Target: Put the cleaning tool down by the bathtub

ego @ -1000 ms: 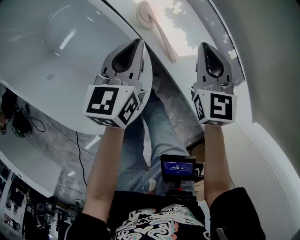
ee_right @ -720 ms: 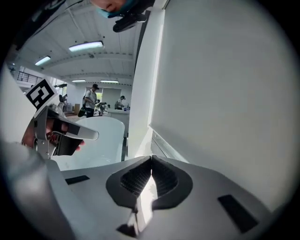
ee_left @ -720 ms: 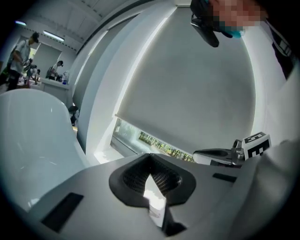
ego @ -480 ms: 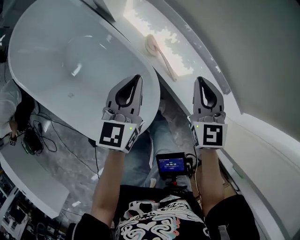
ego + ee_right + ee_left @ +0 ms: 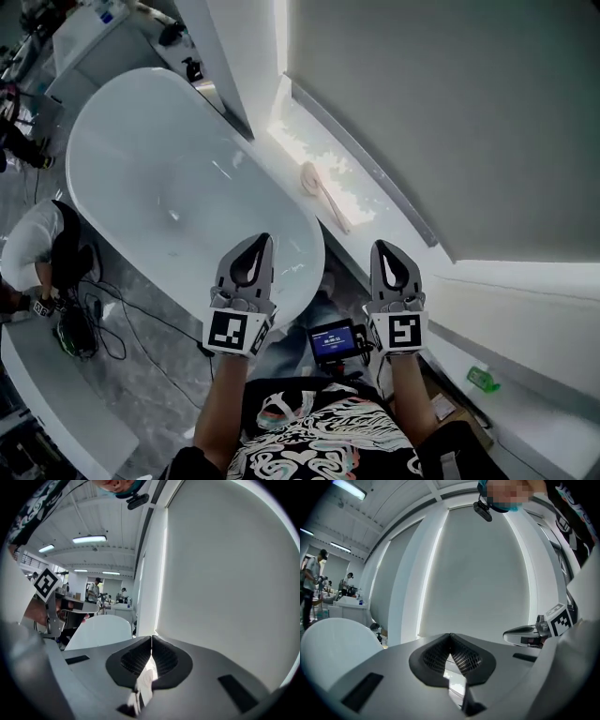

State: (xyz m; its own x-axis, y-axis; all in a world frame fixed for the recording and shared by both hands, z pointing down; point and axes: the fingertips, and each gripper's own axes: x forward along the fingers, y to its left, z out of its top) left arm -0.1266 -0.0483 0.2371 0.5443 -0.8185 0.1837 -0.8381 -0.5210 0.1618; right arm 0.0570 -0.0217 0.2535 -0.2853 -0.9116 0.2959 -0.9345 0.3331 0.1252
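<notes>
The only writing in sight is on the screen (image 5: 335, 340) at the person's chest, blue-lit and too small to read. The shirt (image 5: 314, 441) print is a swirl that I cannot make out as words, and each gripper's cube bears black-and-white square markers. The 2 grippers are held side by side in front of the person, the left gripper (image 5: 257, 251) over the tub's (image 5: 169, 187) near rim and the right gripper (image 5: 387, 261) just beside it. Both have their jaws pressed together on nothing (each gripper view shows the ribbed pads meeting at the tips). The brush (image 5: 322, 195) lies well apart from both, on the pale ledge (image 5: 394, 220) between tub and wall, round head toward the far end. A green thing (image 5: 483, 378) on the ledge's near stretch is too small to identify. A crouched figure (image 5: 37, 248) left of the tub is partly cut off by the frame edge.
</notes>
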